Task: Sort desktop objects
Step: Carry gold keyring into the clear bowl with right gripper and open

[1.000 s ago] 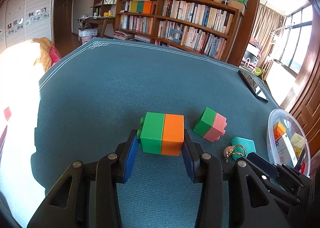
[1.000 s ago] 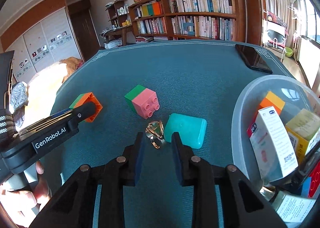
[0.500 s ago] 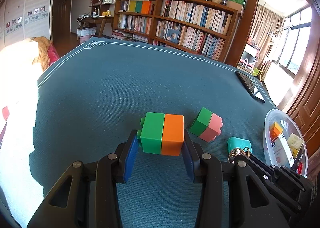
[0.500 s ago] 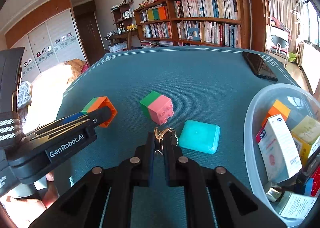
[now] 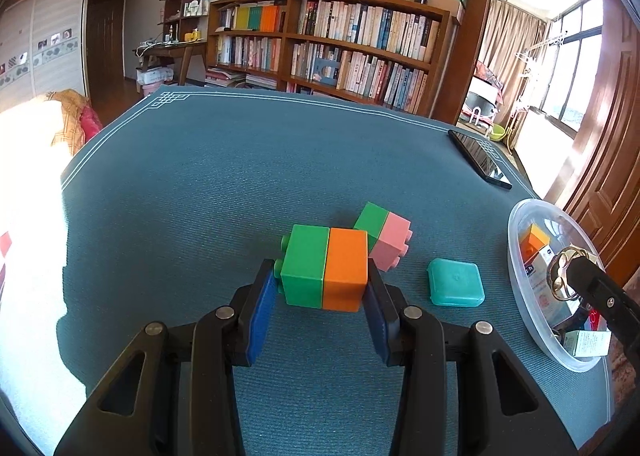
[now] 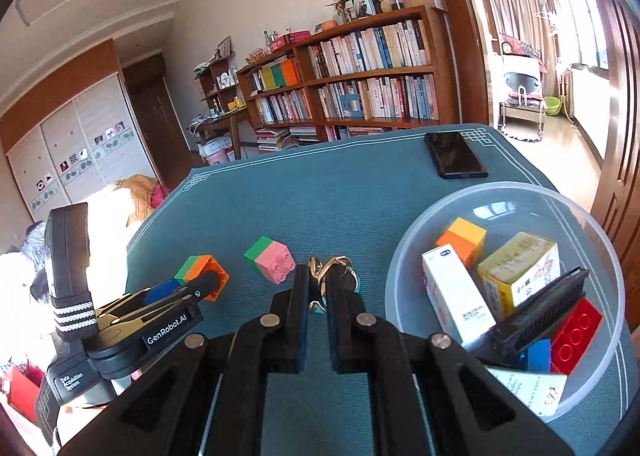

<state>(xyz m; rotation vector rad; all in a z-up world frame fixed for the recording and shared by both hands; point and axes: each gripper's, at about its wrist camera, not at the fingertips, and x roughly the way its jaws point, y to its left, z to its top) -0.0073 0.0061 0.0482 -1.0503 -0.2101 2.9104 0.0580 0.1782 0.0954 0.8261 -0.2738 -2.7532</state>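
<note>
My left gripper [image 5: 322, 288] is shut on a green-and-orange block [image 5: 326, 266], its blue pads against both sides. That block also shows in the right wrist view [image 6: 202, 272]. My right gripper [image 6: 318, 280] is shut on a gold key ring [image 6: 328, 266], held off the table. In the left wrist view the key ring [image 5: 560, 278] hangs at the right gripper [image 5: 570, 272] over the near rim of a clear bowl [image 5: 511, 256]. A green-and-pink block [image 5: 384, 234] lies on the blue cloth, and a teal case [image 5: 455, 283] lies to its right.
The clear bowl [image 6: 520, 185] at the right holds small boxes, coloured bricks and a black ridged object. A black phone [image 6: 454, 153] lies at the table's far right. The green-and-pink block [image 6: 272, 260] sits just left of my right fingers. A person's hand shows at lower left.
The right gripper shut on the key ring, lifted it off the cloth and carried it right, toward the bowl. The left gripper kept its hold on the block and stayed nearly still.
</note>
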